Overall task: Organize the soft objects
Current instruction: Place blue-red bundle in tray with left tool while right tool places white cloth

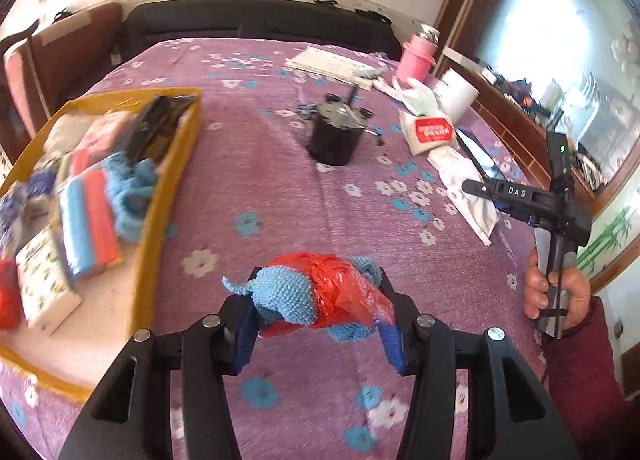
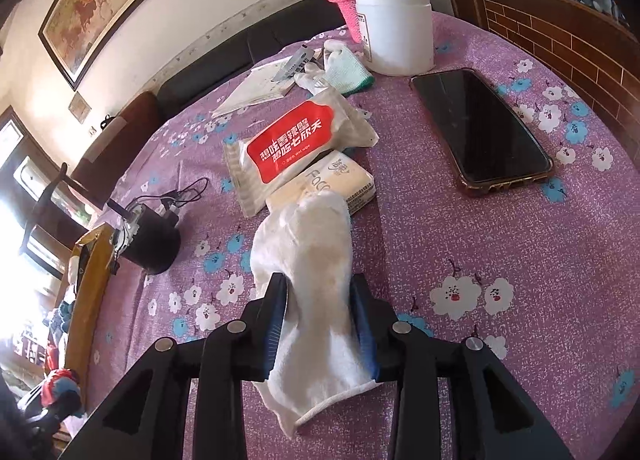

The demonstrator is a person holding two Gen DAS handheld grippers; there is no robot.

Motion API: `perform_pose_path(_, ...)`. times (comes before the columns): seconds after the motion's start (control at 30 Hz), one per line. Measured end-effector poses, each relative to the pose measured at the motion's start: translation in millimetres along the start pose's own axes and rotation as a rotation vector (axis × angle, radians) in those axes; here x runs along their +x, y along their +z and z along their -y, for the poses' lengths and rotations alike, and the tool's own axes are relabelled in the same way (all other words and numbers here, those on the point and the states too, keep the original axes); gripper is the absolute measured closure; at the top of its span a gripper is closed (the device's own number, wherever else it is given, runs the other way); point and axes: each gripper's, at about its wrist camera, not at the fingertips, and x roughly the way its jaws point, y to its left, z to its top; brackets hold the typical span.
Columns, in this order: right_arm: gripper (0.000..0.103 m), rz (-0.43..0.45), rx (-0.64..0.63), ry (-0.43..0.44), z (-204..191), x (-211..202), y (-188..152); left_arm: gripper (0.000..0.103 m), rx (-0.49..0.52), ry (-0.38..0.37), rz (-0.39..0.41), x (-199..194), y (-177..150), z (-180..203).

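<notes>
Left tongs clenched on a blue knit bundle wrapped in red plastic, raised above the table, beside the yellow tray. Right tongs angled down, gripping a white sock, apparently resting on the cloth.

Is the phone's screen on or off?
Off: the phone lies face up on the purple cloth, its screen black with only glare.

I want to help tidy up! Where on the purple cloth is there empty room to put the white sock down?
Bare cloth lies below the phone, right of the white sock. More lies between the yellow box and black cup. It is crowded around the wipes pack and white jar.
</notes>
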Motion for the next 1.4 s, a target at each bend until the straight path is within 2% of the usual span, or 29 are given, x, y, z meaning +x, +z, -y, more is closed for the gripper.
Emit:
perform_pose_path(0.07, 0.067, 0.013, -0.041, -0.038, -8.1, 2.6, -0.8, 0.053, -0.035, 0.011, 0.020, -14.2, -5.5, -17.4)
perform_pose_path(0.17, 0.067, 0.000, -0.069, -0.043, -15.7, 8.8, 0.4, 0.052, -0.090, 0.050, 0.049, -36.1, -12.1, -48.4)
perform_pose_path(0.23, 0.074, -0.008, -0.080, -0.056, -20.3, 9.0, -0.5, 0.052, -0.134, 0.089, 0.076, -53.1, -15.2, -72.8)
perform_pose_path(0.27, 0.086, -0.024, -0.077, -0.054, -22.5, 8.6, -1.0, 0.052, -0.158, 0.111, 0.089, -62.0, -16.4, -86.1)
perform_pose_path(0.33, 0.087, -0.022, -0.072, -0.065, -27.3, 2.5, -1.8, 0.052, -0.201, 0.152, 0.111, -76.9, -19.1, -110.0)
perform_pose_path(0.53, 0.087, 0.025, -0.105, 0.016, -62.9, -36.8, -1.0, 0.052, -0.280, 0.256, 0.106, -93.1, -24.3, -166.0)
perform_pose_path(0.7, 0.087, 0.014, -0.200, 0.126, -119.2, -54.8, -7.7, 0.051, -0.272, 0.266, 0.065, -82.3, -21.1, -183.8)
perform_pose_path(0.83, 0.087, -0.036, -0.286, 0.217, -178.4, -52.5, -22.0, 0.051, -0.275, 0.288, 0.044, -67.9, -9.0, -195.7)
perform_pose_path(0.9, 0.086, -0.067, -0.322, 0.261, -208.4, -47.8, -29.5, 0.048, -0.275, 0.329, 0.035, -61.7, -3.9, -200.2)
perform_pose_path(0.97, 0.086, -0.098, -0.356, 0.301, -236.5, -41.3, -37.5, 0.036, -0.257, 0.360, 0.017, -57.6, -0.1, -200.0)
perform_pose_path(1.03, 0.086, -0.128, -0.394, 0.332, -266.0, -34.8, -47.1, 0.025, -0.242, 0.336, 0.008, -57.1, -0.2, -197.5)
perform_pose_path(1.13, 0.086, -0.166, -0.442, 0.367, -307.0, -22.3, -60.3, 0.024, -0.252, 0.302, 0.030, -66.5, -6.0, -196.1)
perform_pose_path(1.27, 0.086, -0.229, -0.473, 0.407, -350.9, -0.6, -77.1, 0.022, -0.337, 0.242, 0.123, -94.7, -14.2, -206.9)
perform_pose_path(1.4, 0.086, -0.329, -0.454, 0.458, -381.8, 26.5, -95.7, 0.019, -0.380, 0.246, 0.216, -124.9, -25.0, -213.4)
